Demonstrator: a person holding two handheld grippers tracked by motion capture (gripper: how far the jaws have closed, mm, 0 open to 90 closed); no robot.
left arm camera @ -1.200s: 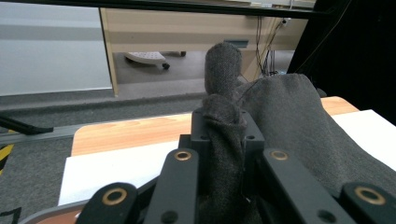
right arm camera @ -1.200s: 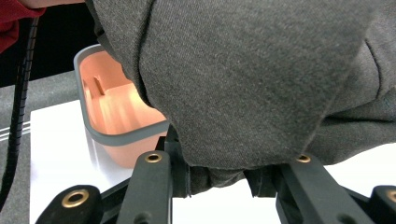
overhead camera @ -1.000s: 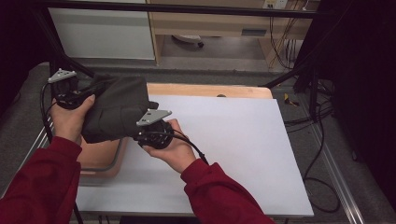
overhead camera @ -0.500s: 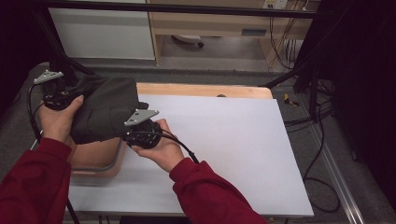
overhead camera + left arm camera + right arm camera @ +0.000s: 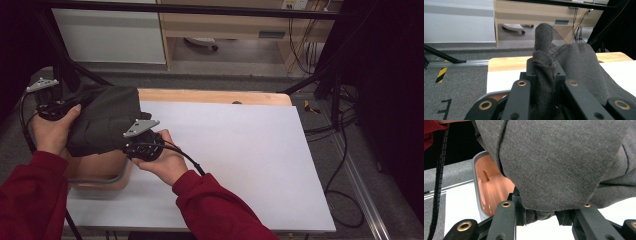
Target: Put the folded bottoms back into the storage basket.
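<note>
High view shows the white table top (image 5: 240, 160) bare across its right side, with all the work at its left edge. Over the last second both hands have carried the dark grey cloth (image 5: 102, 122) leftward, from partly over the white surface to above the brown tub (image 5: 95, 172) with its grey rim; I judge it is about to be lowered in. The left gripper (image 5: 60, 107) clamps one bunched end, a fold standing up between its closed jaws in the left gripper view. The right gripper (image 5: 141, 142) pinches the other edge, jaws closed on the hem in the right gripper view, the tub's open inside below. Hanging cloth hides most of the tub mouth. Cables (image 5: 187, 157) trail near the right wrist.
</note>
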